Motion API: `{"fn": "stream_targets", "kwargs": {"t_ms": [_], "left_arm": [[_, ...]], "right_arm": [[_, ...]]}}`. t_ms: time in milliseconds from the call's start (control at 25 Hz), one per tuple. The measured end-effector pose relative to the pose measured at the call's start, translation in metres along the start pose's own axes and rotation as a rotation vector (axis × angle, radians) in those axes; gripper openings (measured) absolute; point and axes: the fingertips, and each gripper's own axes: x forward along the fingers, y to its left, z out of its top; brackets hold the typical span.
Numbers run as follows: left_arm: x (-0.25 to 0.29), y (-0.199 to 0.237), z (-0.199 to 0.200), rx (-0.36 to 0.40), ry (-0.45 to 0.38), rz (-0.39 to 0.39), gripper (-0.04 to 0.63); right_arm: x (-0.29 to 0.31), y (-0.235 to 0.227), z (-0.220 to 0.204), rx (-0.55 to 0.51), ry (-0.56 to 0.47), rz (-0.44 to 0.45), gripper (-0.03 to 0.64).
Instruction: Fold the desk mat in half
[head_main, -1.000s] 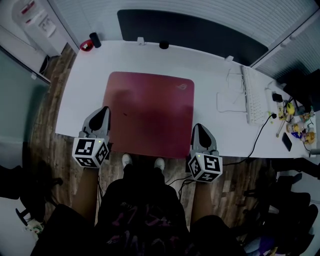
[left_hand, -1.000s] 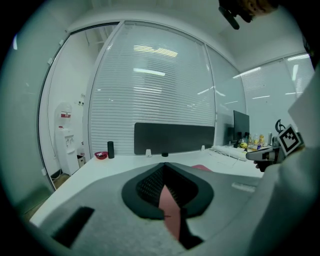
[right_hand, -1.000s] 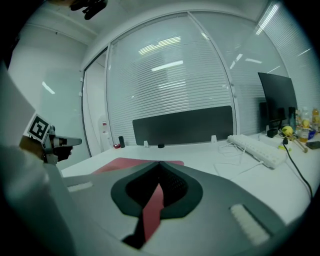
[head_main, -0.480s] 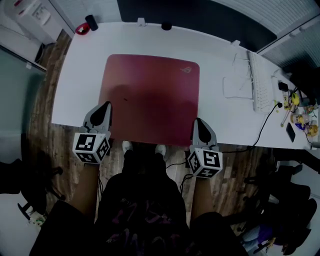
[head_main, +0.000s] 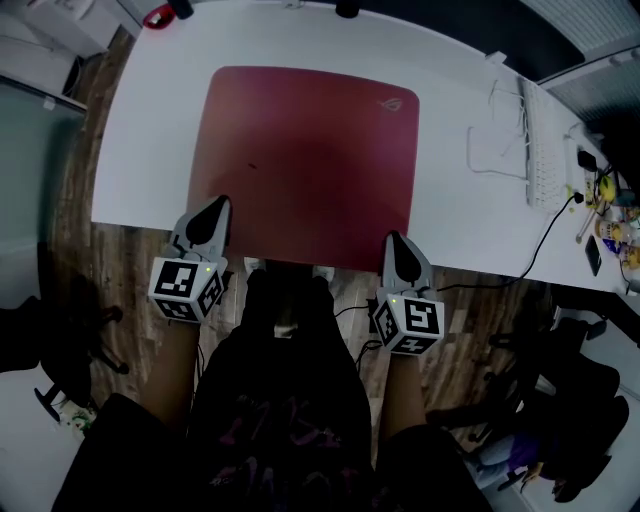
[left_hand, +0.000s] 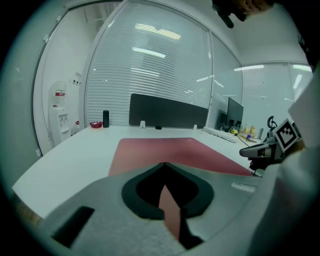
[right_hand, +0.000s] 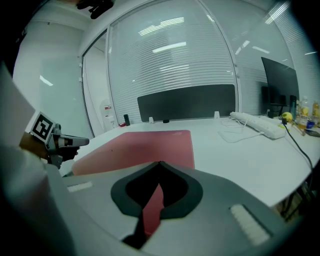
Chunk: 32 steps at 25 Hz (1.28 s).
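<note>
A dark red desk mat (head_main: 300, 150) lies flat on the white desk (head_main: 140, 150), and it also shows in the left gripper view (left_hand: 170, 150) and the right gripper view (right_hand: 145, 145). My left gripper (head_main: 218, 203) is at the mat's near left corner with its jaws shut (left_hand: 163, 164). At the near right corner my right gripper (head_main: 393, 240) is shut too (right_hand: 160, 162). Red shows through the slit behind each pair of tips. The mat's near corners are hidden under the grippers, and no part of the mat is lifted.
A white keyboard (head_main: 540, 150) and a looped white cable (head_main: 495, 150) lie right of the mat, and a black cable (head_main: 545, 235) runs off the desk edge. Small bottles (head_main: 610, 210) crowd the far right. A dark panel (left_hand: 167, 111) stands along the back. The person's legs are below the desk edge.
The desk and mat have slid upward in the head view as the camera tilted. Both grippers stay shut at the mat's near corners, with the left tip now slightly over the mat.
</note>
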Motion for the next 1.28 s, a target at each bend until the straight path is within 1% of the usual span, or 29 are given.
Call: {"fn": "stream_targets", "kwargs": {"t_ms": [160, 320, 400, 480, 520, 560, 640, 680, 720, 800, 880, 920, 1000, 1040, 1080, 1160, 1280], "left_arm": [[-0.001, -0.005, -0.024, -0.014, 0.043, -0.031, -0.003], [-0.004, -0.003, -0.04, -0.02, 0.066, -0.034, -0.003], [-0.005, -0.002, -0.045, -0.008, 0.08, -0.037, -0.003], [-0.006, -0.002, -0.044, 0.039, 0.091, -0.045, -0.003], [-0.006, -0.004, -0.042, 0.086, 0.097, -0.054, -0.003], [-0.006, -0.008, -0.041, 0.15, 0.107, -0.066, -0.003], [-0.007, -0.018, -0.04, 0.303, 0.15, -0.099, -0.003], [-0.008, -0.023, -0.042, 0.377, 0.176, -0.12, 0.014], [-0.009, -0.029, -0.046, 0.444, 0.192, -0.147, 0.035], [-0.013, -0.039, -0.059, 0.549, 0.212, -0.219, 0.087], [-0.017, -0.049, -0.07, 0.643, 0.247, -0.279, 0.175], [-0.018, -0.052, -0.076, 0.692, 0.268, -0.298, 0.202], [-0.019, -0.055, -0.087, 0.766, 0.311, -0.323, 0.256], [-0.019, -0.057, -0.092, 0.792, 0.331, -0.329, 0.288], [-0.019, -0.057, -0.096, 0.817, 0.349, -0.333, 0.306], [-0.018, -0.057, -0.106, 0.881, 0.372, -0.336, 0.331], [-0.014, -0.058, -0.12, 0.989, 0.401, -0.335, 0.342]], "right_arm": [[0.0, 0.003, -0.017, 0.005, 0.031, -0.001, 0.006], [0.0, 0.006, -0.031, 0.005, 0.054, 0.003, 0.006], [0.0, 0.01, -0.035, -0.012, 0.068, 0.013, 0.006], [0.001, 0.015, -0.037, -0.056, 0.082, 0.027, 0.008], [0.002, 0.017, -0.037, -0.094, 0.091, 0.035, 0.008], [0.002, 0.021, -0.038, -0.143, 0.102, 0.047, 0.01], [0.002, 0.032, -0.041, -0.265, 0.13, 0.082, 0.077], [0.002, 0.037, -0.043, -0.333, 0.146, 0.102, 0.086], [0.002, 0.041, -0.046, -0.402, 0.162, 0.122, 0.108], [0.001, 0.048, -0.053, -0.542, 0.192, 0.158, 0.163], [0.0, 0.055, -0.059, -0.65, 0.217, 0.199, 0.217], [0.0, 0.059, -0.063, -0.689, 0.229, 0.22, 0.243], [0.0, 0.063, -0.071, -0.759, 0.254, 0.25, 0.276], [0.0, 0.065, -0.075, -0.791, 0.266, 0.26, 0.287], [0.0, 0.067, -0.08, -0.819, 0.277, 0.267, 0.296], [0.001, 0.07, -0.088, -0.871, 0.297, 0.272, 0.322], [0.005, 0.072, -0.099, -0.922, 0.323, 0.282, 0.325]]}}
